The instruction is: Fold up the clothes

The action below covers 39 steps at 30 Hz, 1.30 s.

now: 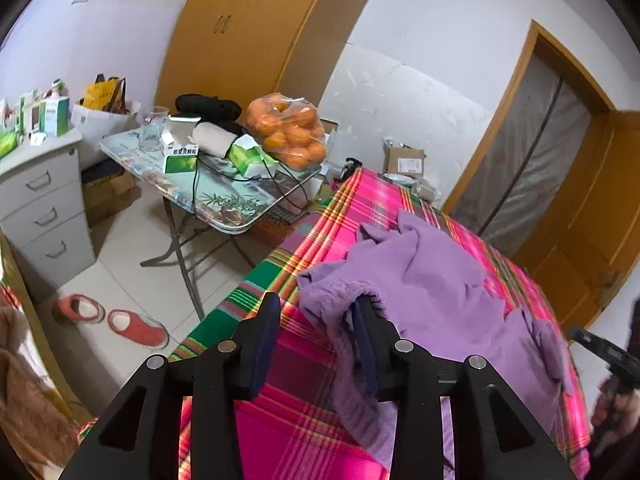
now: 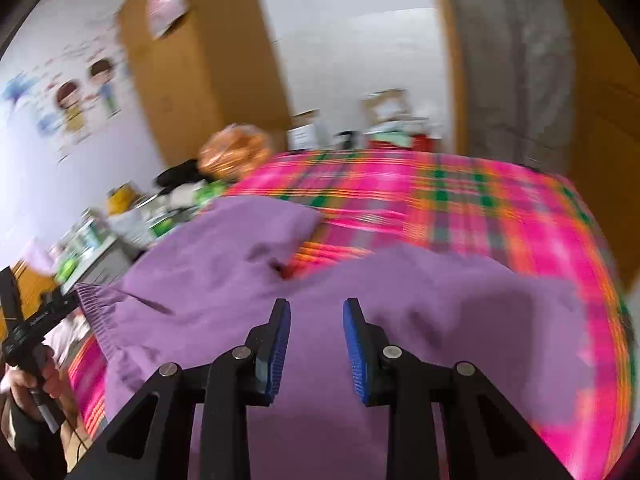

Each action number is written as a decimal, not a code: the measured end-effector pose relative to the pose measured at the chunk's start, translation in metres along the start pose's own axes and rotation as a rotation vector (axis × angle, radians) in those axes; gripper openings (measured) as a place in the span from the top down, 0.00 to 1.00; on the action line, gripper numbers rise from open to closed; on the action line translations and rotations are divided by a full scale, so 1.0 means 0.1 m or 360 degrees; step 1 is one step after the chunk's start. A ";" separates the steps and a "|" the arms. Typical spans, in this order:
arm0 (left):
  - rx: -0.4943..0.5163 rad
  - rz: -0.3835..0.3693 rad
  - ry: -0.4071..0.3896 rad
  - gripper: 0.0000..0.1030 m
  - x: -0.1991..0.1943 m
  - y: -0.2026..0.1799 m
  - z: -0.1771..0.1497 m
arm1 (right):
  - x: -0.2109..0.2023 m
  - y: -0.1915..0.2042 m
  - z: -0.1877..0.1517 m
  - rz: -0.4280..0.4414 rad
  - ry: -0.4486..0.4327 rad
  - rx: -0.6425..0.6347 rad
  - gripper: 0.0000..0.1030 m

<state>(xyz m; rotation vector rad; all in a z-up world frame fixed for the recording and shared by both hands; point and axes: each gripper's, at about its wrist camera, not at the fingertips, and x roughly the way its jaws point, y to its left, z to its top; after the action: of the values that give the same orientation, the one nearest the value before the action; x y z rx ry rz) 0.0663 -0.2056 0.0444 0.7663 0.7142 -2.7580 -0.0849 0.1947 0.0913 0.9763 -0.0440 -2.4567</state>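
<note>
Left gripper: jaws stood spread, not clamped. The purple knit garment had its ribbed edge draped over the right-hand finger; the other finger was bare above the pink-and-green plaid bed cover. Nothing pinched between the pads.

Right gripper: jaws released too, blue pads apart, hovering over the garment's flat middle. Contact with the cloth could not be judged; that view was motion-blurred.

The garment lay crumpled on the bed, spread across the near part of the cover, one section bunched toward the far side and a ribbed hem hanging at the left edge in the right wrist view.

Beyond the bed's left edge: a folding table with a printed top carried a clear bag of oranges, green-and-white boxes, a glass jug and dark cloth. A grey drawer cabinet stood further left, a pair of red slippers on the tiled floor beside it. A wooden wardrobe and wooden door frame stood along the far wall.
</note>
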 end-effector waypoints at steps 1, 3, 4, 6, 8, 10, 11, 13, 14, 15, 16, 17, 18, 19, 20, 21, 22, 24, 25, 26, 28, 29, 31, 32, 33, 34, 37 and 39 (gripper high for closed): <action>-0.0009 -0.0013 0.0009 0.62 0.01 0.03 0.01 | 0.13 0.03 0.09 0.0036 0.0025 -0.0019 0.73; -0.0010 -0.0041 0.0024 0.62 0.03 0.08 0.02 | 0.40 0.03 0.26 0.0103 0.0080 -0.0010 0.73; 0.0003 -0.0059 0.0033 0.62 0.03 0.09 0.02 | 0.55 0.03 0.35 0.0126 0.0108 -0.0011 0.73; 0.0038 -0.0095 0.0052 0.62 0.04 0.10 0.03 | 0.86 0.01 0.54 0.0165 0.0160 -0.0014 0.72; 0.0106 -0.0122 0.0076 0.62 0.06 0.08 0.03 | 1.17 -0.02 0.72 0.0164 0.0202 -0.0025 0.70; 0.0145 -0.0141 0.0094 0.62 0.09 0.09 0.03 | 1.48 -0.05 0.86 0.0169 0.0259 -0.0023 0.68; 0.0165 -0.0151 0.0104 0.62 0.10 0.09 0.03 | 1.60 -0.08 0.89 0.0173 0.0275 -0.0023 0.68; 0.0174 -0.0166 0.0114 0.62 0.12 0.12 0.03 | 1.84 -0.12 0.94 0.0188 0.0310 -0.0020 0.68; 0.0171 -0.0170 0.0115 0.62 0.13 0.14 0.03 | 1.93 -0.15 0.95 0.0217 0.0335 -0.0009 0.68; 0.0167 -0.0173 0.0116 0.62 0.14 0.16 0.04 | 2.00 -0.16 0.95 0.0247 0.0359 0.0001 0.65; 0.0164 -0.0173 0.0117 0.61 0.15 0.17 0.04 | 2.06 -0.15 0.95 0.0271 0.0378 0.0000 0.61; 0.0160 -0.0173 0.0119 0.62 0.17 0.18 0.04 | 2.12 -0.14 0.94 0.0288 0.0398 -0.0004 0.61; 0.0158 -0.0173 0.0122 0.62 0.18 0.18 0.04 | 2.15 -0.12 0.92 0.0285 0.0415 -0.0021 0.62; 0.0159 -0.0173 0.0121 0.62 0.18 0.17 0.04 | 2.14 -0.09 0.91 0.0277 0.0413 -0.0047 0.74; 0.0161 -0.0173 0.0118 0.62 0.17 0.17 0.04 | 2.12 -0.06 0.90 0.0282 0.0412 -0.0067 0.90; 0.0163 -0.0173 0.0116 0.62 0.17 0.16 0.04 | 2.06 -0.02 0.90 0.0326 0.0406 -0.0067 0.96; 0.0163 -0.0174 0.0114 0.62 0.16 0.15 0.03 | 1.96 0.02 0.91 0.0367 0.0377 -0.0066 0.96; 0.0159 -0.0178 0.0108 0.61 0.12 0.14 0.02 | 1.71 0.15 0.92 0.0415 0.0292 -0.0115 0.96; 0.0157 -0.0179 0.0102 0.61 0.09 0.13 0.02 | 1.54 0.24 0.92 0.0456 0.0244 -0.0137 0.96; 0.0155 -0.0181 0.0093 0.62 0.06 0.12 0.01 | 1.38 0.31 0.91 0.0494 0.0203 -0.0155 0.96; 0.0150 -0.0183 0.0075 0.61 -0.01 0.10 0.00 | 1.01 0.47 0.86 0.0583 0.0121 -0.0200 0.96; 0.0143 -0.0186 0.0065 0.61 -0.04 0.10 -0.01 | 0.83 0.56 0.83 0.0628 0.0082 -0.0226 0.96; 0.0130 -0.0189 0.0040 0.61 -0.13 0.10 -0.02 | 0.46 0.78 0.72 0.0715 0.0029 -0.0302 0.96; 0.0127 -0.0191 0.0027 0.61 -0.18 0.10 -0.02 | 0.31 0.89 0.65 0.0744 0.0021 -0.0346 0.96; 0.0125 -0.0195 0.0016 0.61 -0.21 0.10 -0.03 | 0.16 1.00 0.57 0.0772 0.0021 -0.0392 0.96; 0.0120 -0.0199 0.0004 0.61 -0.25 0.10 -0.03 | 0.05 1.11 0.45 0.0797 0.0044 -0.0435 0.96; 0.0102 -0.0213 -0.0020 0.61 -0.34 0.11 -0.06 | 0.01 1.42 0.05 0.0853 0.0269 -0.0560 0.93; 0.0095 -0.0216 -0.0025 0.61 -0.37 0.12 -0.07 | 0.06 1.58 -0.23 0.0879 0.0435 -0.0626 0.93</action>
<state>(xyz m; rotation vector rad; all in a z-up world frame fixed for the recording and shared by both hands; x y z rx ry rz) 0.1039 -0.2100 0.0536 0.7321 0.7091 -2.9159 -0.0052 0.0563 0.1032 0.9559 0.2237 -1.7317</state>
